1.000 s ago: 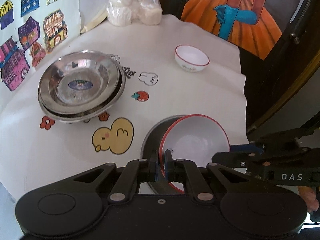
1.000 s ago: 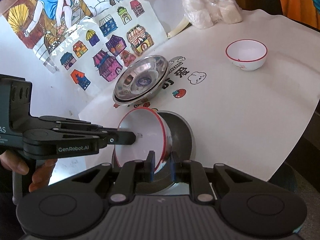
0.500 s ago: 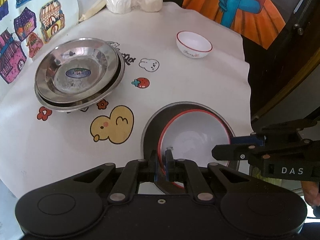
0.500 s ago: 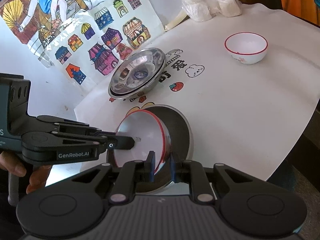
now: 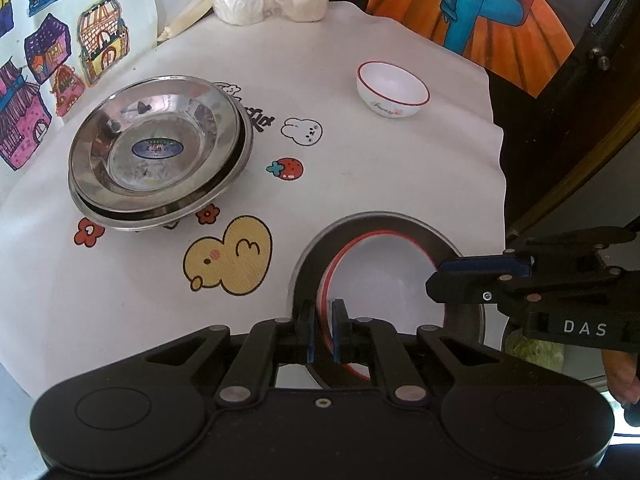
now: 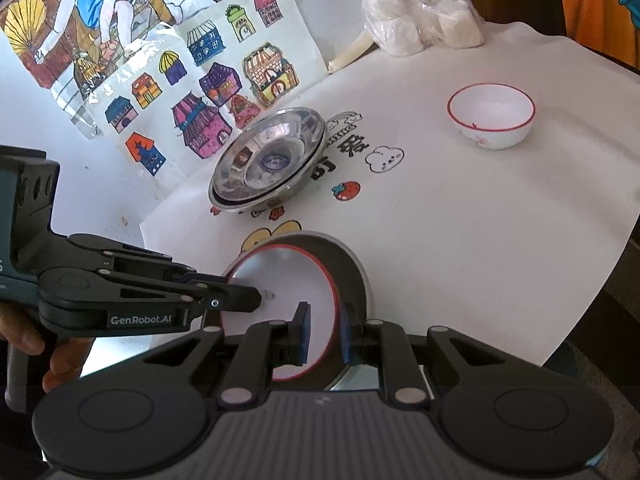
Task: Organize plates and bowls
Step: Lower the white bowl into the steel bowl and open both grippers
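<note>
Lowered since the earlier frame, the red-rimmed bowl (image 5: 384, 280) we hold now sits inside the grey pan (image 5: 316, 256) on the table (image 5: 400, 184); our left hand-held gripper (image 5: 321, 330) and right hand-held gripper (image 6: 325, 334) both clamp its rim.

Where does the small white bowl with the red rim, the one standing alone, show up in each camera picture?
Left wrist view: the small white bowl stands upper right of centre, near the cloth's far edge.
Right wrist view: the same bowl stands upper right.
Shared landmark: the strawberry print lies between it and the stacked steel plates.
</note>
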Motion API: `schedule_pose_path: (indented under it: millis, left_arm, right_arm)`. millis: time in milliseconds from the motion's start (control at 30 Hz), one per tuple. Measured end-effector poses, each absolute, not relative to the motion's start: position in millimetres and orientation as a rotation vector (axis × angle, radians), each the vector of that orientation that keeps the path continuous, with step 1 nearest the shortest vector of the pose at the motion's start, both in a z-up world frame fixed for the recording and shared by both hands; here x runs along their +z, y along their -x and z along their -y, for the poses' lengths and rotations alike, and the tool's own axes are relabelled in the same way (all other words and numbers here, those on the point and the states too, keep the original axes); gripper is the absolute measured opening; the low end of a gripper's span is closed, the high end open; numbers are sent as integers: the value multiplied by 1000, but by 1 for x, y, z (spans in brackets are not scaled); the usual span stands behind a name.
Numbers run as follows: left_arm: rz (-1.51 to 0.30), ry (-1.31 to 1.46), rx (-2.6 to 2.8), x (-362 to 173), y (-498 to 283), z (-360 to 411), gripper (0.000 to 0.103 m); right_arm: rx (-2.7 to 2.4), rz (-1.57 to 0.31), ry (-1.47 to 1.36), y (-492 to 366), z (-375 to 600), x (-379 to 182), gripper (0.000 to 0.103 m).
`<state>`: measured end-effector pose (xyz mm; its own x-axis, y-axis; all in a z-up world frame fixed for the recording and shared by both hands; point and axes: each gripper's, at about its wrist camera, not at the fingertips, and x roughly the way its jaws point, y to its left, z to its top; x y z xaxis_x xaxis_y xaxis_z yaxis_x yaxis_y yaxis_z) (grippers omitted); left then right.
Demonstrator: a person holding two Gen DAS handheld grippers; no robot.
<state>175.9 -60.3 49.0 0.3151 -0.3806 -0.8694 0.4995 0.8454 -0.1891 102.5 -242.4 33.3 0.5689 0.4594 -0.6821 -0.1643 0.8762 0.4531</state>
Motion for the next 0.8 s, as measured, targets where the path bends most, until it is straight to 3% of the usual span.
schedule_pose_path:
  millis: [633,733,800]
  left_arm:
    - [-1011,-45,-591,79,-192,53,16]
    - [-989,-49,-574,83,-198,57,35]
    - [-963,-60,-563,87,-201,61,56]
  right_arm:
    - [413,-815,-395,-106,253,46,22]
    - [415,-802,-400,-107,257,48,25]
    - [413,-790,-406,-107,260,49,27]
